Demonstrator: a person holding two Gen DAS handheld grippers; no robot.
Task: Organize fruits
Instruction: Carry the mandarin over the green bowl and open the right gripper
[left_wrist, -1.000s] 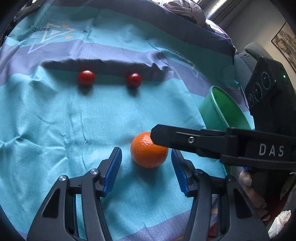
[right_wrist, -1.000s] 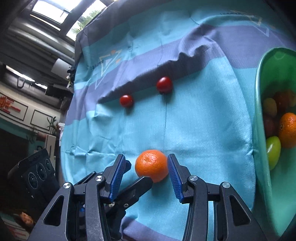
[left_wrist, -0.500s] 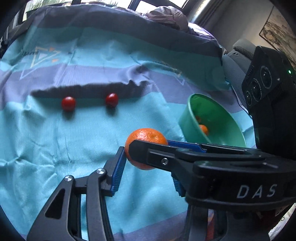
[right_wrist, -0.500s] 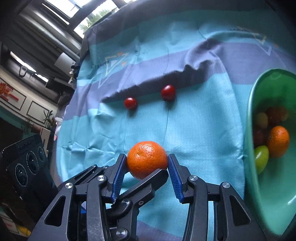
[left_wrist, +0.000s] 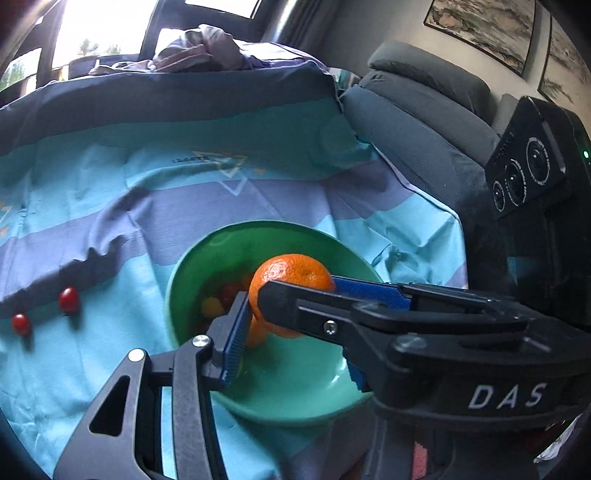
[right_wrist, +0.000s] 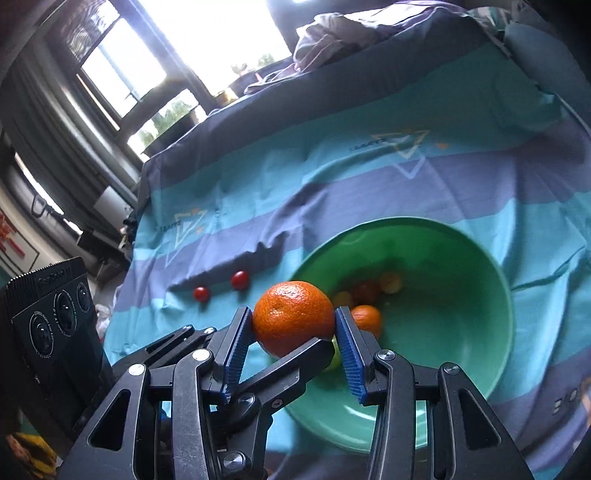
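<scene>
An orange mandarin (right_wrist: 293, 316) is held in the air over the near rim of a green bowl (right_wrist: 487, 295). My right gripper (right_wrist: 291, 347) is shut on it, blue pads on both its sides. The mandarin also shows in the left wrist view (left_wrist: 291, 277), above the bowl (left_wrist: 192, 258). My left gripper (left_wrist: 295, 347) stands around the same mandarin from the side; its left pad (left_wrist: 236, 332) is near the fruit, its right finger is hidden behind the right gripper. Two small red tomatoes (right_wrist: 240, 280) (right_wrist: 201, 293) lie on the cloth left of the bowl.
The bowl holds a second mandarin (right_wrist: 365, 319) and several small red, yellow and green fruits. A blue and purple striped cloth (right_wrist: 369, 177) covers the surface. A grey armchair (left_wrist: 424, 110) stands at the right. Bundled clothes (left_wrist: 199, 51) lie at the far edge.
The mandarin was lifted off the cloth and carried right, from beside the bowl to over its rim. Both grippers moved with it. The tomatoes stayed in place.
</scene>
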